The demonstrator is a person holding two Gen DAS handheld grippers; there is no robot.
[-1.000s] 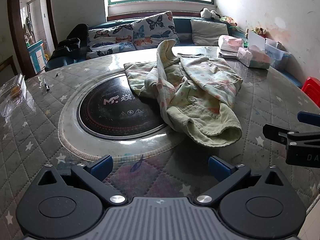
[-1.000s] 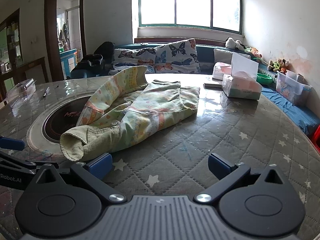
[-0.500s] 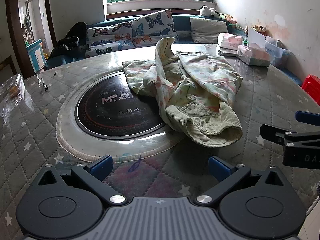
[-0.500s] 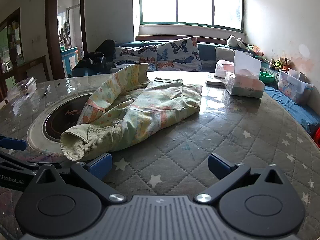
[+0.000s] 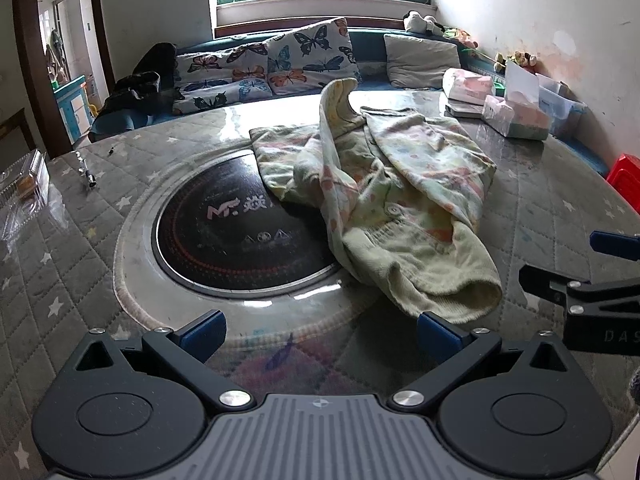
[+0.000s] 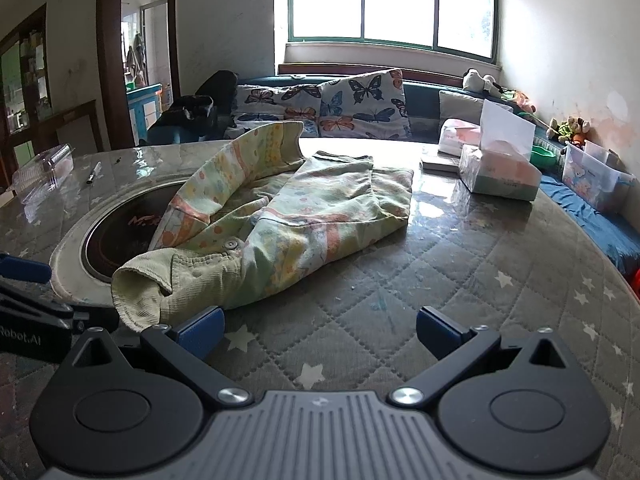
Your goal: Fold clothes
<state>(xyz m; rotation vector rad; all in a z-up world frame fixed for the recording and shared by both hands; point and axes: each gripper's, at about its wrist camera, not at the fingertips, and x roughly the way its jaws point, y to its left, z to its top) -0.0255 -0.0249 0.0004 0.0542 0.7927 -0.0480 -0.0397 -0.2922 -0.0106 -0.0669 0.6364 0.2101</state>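
Note:
A crumpled pale green child's jacket [image 5: 392,184] with a pastel print lies on the round table, partly over the black hotplate [image 5: 236,228]. One sleeve stands up at the far side. It also shows in the right wrist view [image 6: 288,216]. My left gripper [image 5: 320,330] is open and empty, just short of the jacket's ribbed hem. My right gripper [image 6: 318,330] is open and empty, its left finger close to the hem. Each gripper shows at the edge of the other's view.
The table has a quilted star-print cover [image 6: 460,280] under glass. Tissue boxes [image 6: 500,168] and a clear storage box [image 6: 596,176] stand at the far right. A clear plastic container [image 5: 24,184] and a pen [image 5: 90,174] lie at the left. A sofa with butterfly cushions [image 5: 280,64] is behind.
Both grippers have moved forward, closer to the jacket's hem. The jacket has not moved. Both stay open.

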